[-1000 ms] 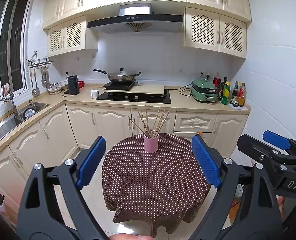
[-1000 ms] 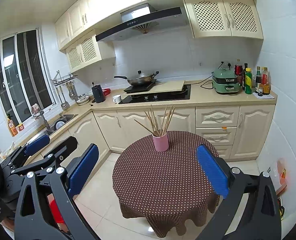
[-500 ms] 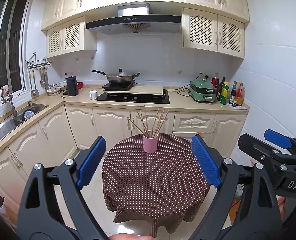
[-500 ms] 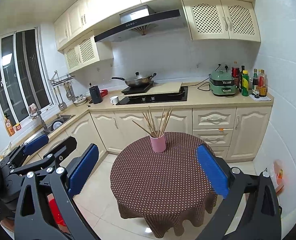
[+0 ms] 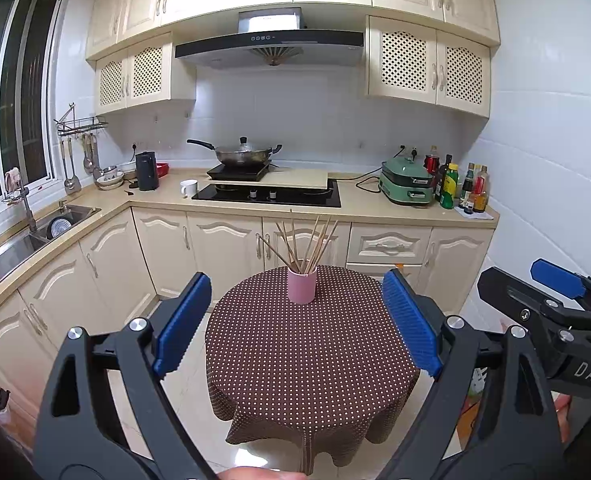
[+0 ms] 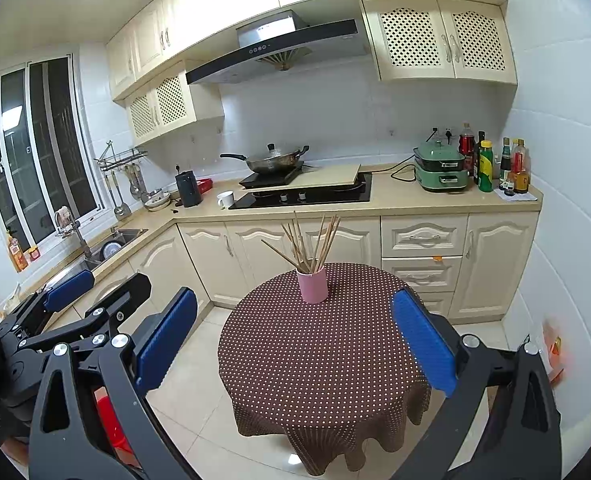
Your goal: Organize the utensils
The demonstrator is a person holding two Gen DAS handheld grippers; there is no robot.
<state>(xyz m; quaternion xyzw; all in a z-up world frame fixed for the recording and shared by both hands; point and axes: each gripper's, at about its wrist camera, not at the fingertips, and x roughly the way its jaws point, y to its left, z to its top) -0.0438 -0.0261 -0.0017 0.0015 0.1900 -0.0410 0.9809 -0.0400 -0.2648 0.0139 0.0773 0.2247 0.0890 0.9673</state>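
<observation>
Round table (image 5: 311, 360) under a brown, white-dotted cloth, seen from well back by both wrist cameras. Pink cup (image 5: 302, 285) upright near the far edge of the table, towards the cabinet side, roughly on the table's centre line. Bundle of wooden chopsticks (image 5: 307, 246) standing in the cup, long axes near vertical, lower ends down in the cup, upper ends fanned outward; most leaning slightly right or straight up, one stick tilted far over to the left with its tip pointing up-left. Same cup (image 6: 313, 283) and chopsticks (image 6: 313, 242) in the right wrist view, again at the far edge of the table (image 6: 323, 364), fan spread alike. Left gripper (image 5: 295, 320) held off the near edge of the table, jaws spread wide, blue pads well apart, nothing between them but open air. Right gripper (image 6: 295, 340) likewise short of the near edge, jaws wide apart and holding nothing. Right gripper also visible at the right border of the left wrist view, left gripper at the left border of the right wrist view. Behind the table, cream cabinets, a black hob (image 5: 269, 194) with a lidded wok (image 5: 241, 154), a green electric cooker (image 5: 407, 182) beside a row of bottles, a sink (image 5: 27, 236) at left
</observation>
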